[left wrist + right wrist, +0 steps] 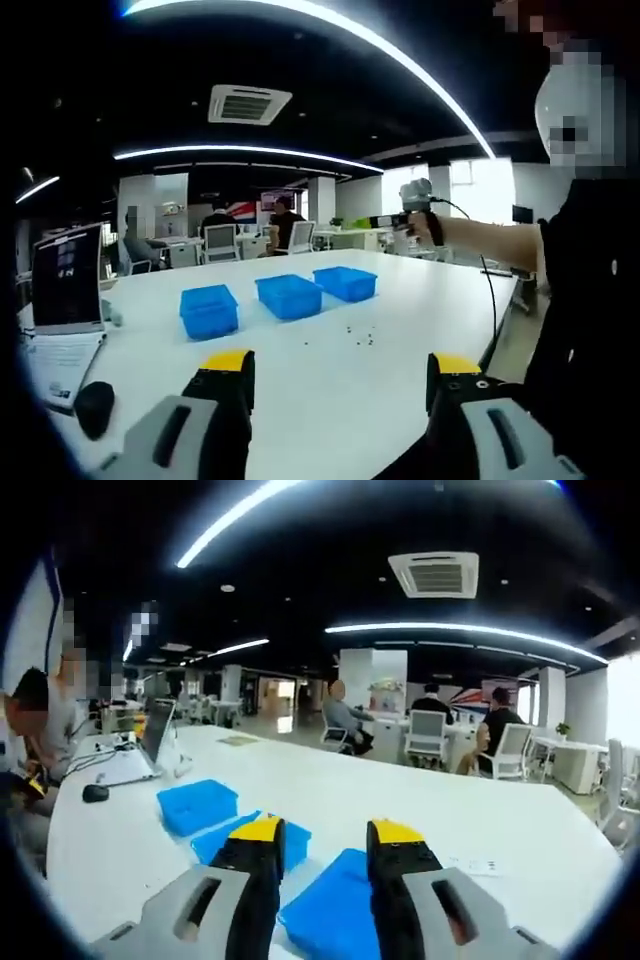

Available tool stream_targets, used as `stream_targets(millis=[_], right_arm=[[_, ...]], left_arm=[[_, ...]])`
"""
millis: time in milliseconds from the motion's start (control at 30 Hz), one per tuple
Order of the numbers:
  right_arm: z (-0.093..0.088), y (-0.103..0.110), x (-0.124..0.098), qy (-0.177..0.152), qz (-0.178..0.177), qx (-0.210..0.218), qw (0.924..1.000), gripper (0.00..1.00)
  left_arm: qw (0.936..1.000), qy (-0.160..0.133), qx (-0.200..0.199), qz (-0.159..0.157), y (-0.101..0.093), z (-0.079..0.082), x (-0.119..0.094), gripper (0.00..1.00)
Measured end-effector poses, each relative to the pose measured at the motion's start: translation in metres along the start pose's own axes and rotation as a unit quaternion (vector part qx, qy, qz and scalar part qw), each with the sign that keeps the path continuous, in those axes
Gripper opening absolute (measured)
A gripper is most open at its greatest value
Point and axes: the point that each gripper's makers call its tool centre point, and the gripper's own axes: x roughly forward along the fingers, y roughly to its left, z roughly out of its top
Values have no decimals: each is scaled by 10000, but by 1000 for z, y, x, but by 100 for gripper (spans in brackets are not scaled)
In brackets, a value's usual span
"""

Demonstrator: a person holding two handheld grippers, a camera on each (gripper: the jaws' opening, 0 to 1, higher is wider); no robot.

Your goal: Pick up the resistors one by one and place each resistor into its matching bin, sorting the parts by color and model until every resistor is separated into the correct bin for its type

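My right gripper hangs above the white table, its yellow-tipped fingers apart with nothing between them. Three blue bins sit on the table below me: the far bin lies to the left, the middle bin shows partly behind my left finger, and the nearest bin lies right under the gap. Further left an open laptop and a black mouse rest near a seated person, and other people sit on office chairs beyond the table.
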Motion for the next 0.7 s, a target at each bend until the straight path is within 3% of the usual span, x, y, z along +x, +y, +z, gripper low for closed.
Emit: stream_targets(millis=[200,300,500,700], right_arm=[[-9,28,-55,-317,338,197,9987,34],[-21,46,-88,-422,392,40,9983,36],[-45,64,-150,-421,151,125,9989,37],[-57,78,-198,-463,-89,347,9983,38]], left_arm=[[10000,27,4,-51,0,0,6,71],[9999,36,-17,-102,0,0,11,71],[9999,50,-22,-135,2,1,17,72],[9999,58,6,-140,2,1,21,73]])
